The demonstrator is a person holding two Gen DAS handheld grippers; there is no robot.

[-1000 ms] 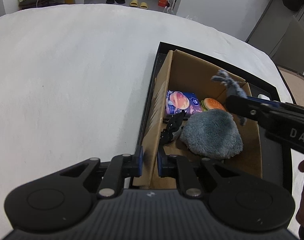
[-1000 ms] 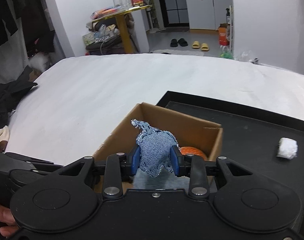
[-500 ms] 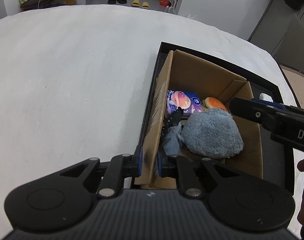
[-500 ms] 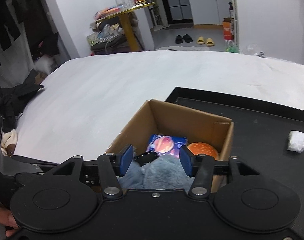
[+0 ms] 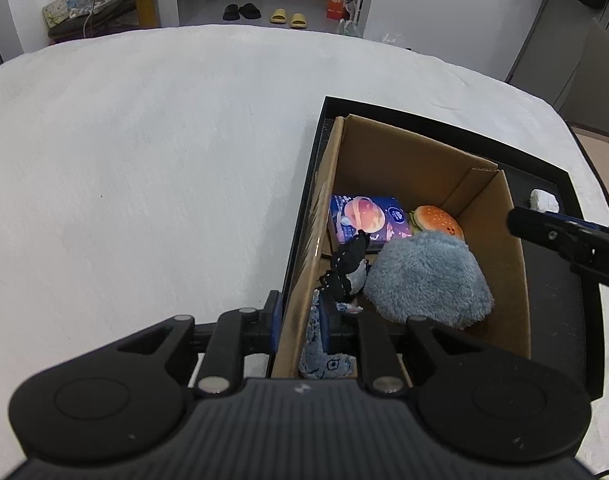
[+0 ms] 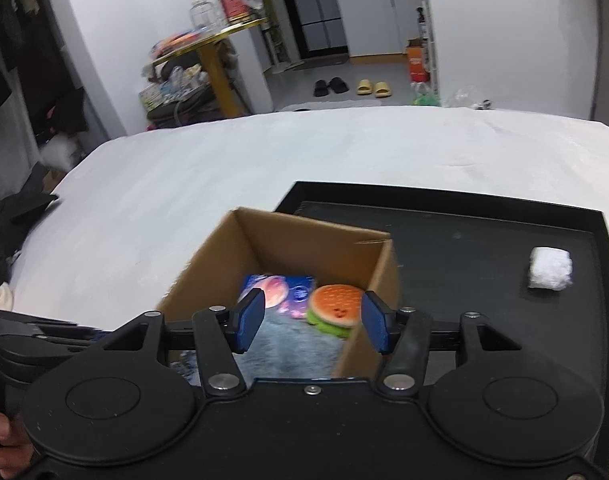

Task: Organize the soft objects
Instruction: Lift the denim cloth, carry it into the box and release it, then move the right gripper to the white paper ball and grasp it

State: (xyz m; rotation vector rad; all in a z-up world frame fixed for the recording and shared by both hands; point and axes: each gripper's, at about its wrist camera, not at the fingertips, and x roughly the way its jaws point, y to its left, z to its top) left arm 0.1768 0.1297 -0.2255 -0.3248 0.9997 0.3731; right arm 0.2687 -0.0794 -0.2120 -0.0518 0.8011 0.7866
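Note:
A cardboard box [image 5: 484, 216] stands in a black tray [image 5: 544, 168]. It holds a fluffy blue-grey plush [image 5: 428, 276], a burger toy [image 5: 438, 218], a purple packet [image 5: 364, 220], a black lacy cloth [image 5: 346, 264] and a blue denim cloth [image 5: 324, 356]. My left gripper [image 5: 298, 322] is shut on the box's near left wall. My right gripper [image 6: 310, 326] is open and empty above the box [image 6: 304, 248], over the burger toy [image 6: 336, 310] and plush [image 6: 288, 348]. It also shows in the left wrist view [image 5: 564, 236].
A white wad [image 6: 550, 268] lies on the tray's [image 6: 464, 232] right side; it also shows in the left wrist view [image 5: 544, 201]. The tray sits on a wide white surface [image 5: 144, 160]. A cluttered yellow table [image 6: 208, 60] and slippers [image 6: 374, 87] are beyond it.
My right gripper opened and dropped the denim cloth into the box, then drew back and up. The cloth now lies at the box's near left corner. My left gripper kept its hold.

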